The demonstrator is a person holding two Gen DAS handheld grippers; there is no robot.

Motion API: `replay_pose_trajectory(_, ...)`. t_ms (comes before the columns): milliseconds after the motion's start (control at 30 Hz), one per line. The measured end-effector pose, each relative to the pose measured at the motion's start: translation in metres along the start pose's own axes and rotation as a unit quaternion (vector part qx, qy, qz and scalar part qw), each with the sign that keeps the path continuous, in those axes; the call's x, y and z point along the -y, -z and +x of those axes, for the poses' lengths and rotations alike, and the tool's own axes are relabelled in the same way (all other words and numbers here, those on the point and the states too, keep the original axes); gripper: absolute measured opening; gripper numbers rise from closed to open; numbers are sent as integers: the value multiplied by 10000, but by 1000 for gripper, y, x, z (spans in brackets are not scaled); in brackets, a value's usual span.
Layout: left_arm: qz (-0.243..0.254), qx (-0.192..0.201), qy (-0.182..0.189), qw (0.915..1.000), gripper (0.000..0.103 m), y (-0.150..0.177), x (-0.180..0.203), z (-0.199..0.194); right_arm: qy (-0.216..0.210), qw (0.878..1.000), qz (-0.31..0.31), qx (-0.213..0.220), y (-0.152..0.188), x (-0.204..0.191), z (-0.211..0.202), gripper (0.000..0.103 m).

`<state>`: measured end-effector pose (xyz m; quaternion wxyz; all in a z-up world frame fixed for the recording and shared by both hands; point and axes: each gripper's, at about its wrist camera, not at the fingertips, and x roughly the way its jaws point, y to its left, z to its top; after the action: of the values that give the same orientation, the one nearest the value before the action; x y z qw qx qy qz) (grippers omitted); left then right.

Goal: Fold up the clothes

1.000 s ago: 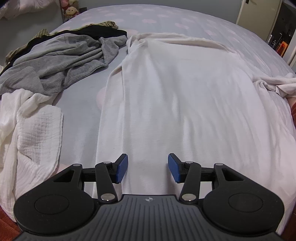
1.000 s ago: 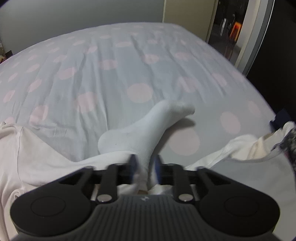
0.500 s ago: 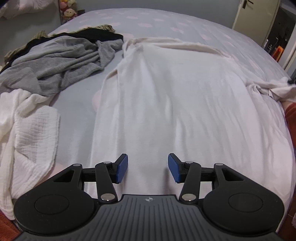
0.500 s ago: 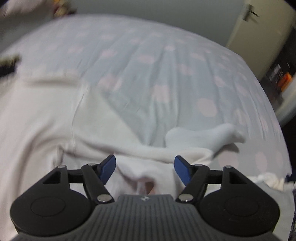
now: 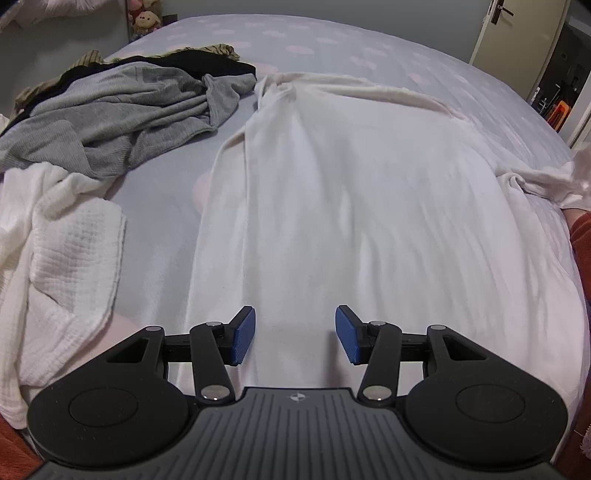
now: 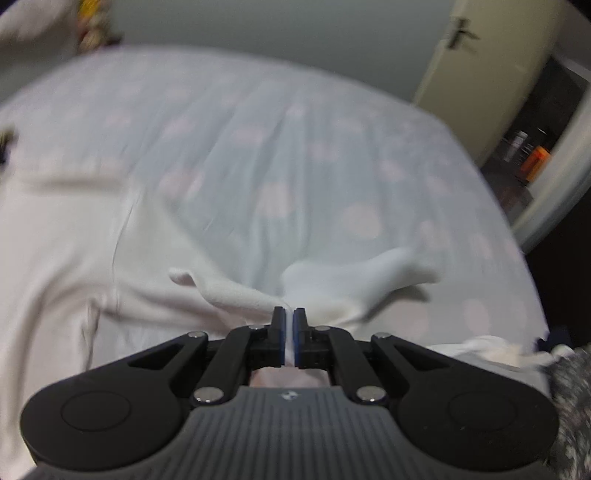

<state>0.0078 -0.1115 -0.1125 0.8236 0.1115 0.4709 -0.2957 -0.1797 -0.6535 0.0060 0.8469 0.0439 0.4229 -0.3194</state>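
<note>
The right wrist view is smeared all over, so the pink dots on the bed (image 6: pixel 295 155) look fuzzy. The white sock (image 6: pixel 354 273) has soft edges, and its near end is hidden behind the right tongs (image 6: pixel 289 328). In the left wrist view, the white towel (image 5: pixel 62 258) runs off the left edge. The gray top (image 5: pixel 110 122) covers most of a black cloth (image 5: pixel 207 66). The toys (image 5: pixel 146 20) at the top are too small to tell.

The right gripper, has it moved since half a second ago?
Yes. The right gripper has closed from wide open onto white fabric and shifted right toward the white sock, which now lies just past its fingertips on the dotted bedsheet.
</note>
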Motion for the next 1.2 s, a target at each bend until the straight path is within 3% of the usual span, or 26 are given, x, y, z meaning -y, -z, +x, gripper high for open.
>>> replay_pose_trajectory(233,-15,49,95,9999,46,3,1,-3,458,9899,1254,475,-3,88,-77,4)
replay_pose_trajectory(600,97,113,193,9997,46,3,6,-11,713,9631,2593,-96,84,153,-56,6)
replay_pose_trajectory(800,-76,37,-11,10000,46,3,-2,-9,817,9427,3225,-246,122,185,-54,12)
replay_pose_trajectory(933,31,-20,76,10000,46,4,4,-6,851,9311,3544,-145,135,203,-65,45)
replay_pose_trajectory(1100,144,25,117,9998,46,2,10,-8,678,9168,3924,-287,155,207,-53,41)
replay_pose_trajectory(1167,136,52,95,9998,46,1,9,-10,624,9133,4020,-217,159,203,-53,18)
replay_pose_trajectory(1200,120,69,77,9999,46,0,7,-11,616,9127,4037,-149,160,201,-55,18)
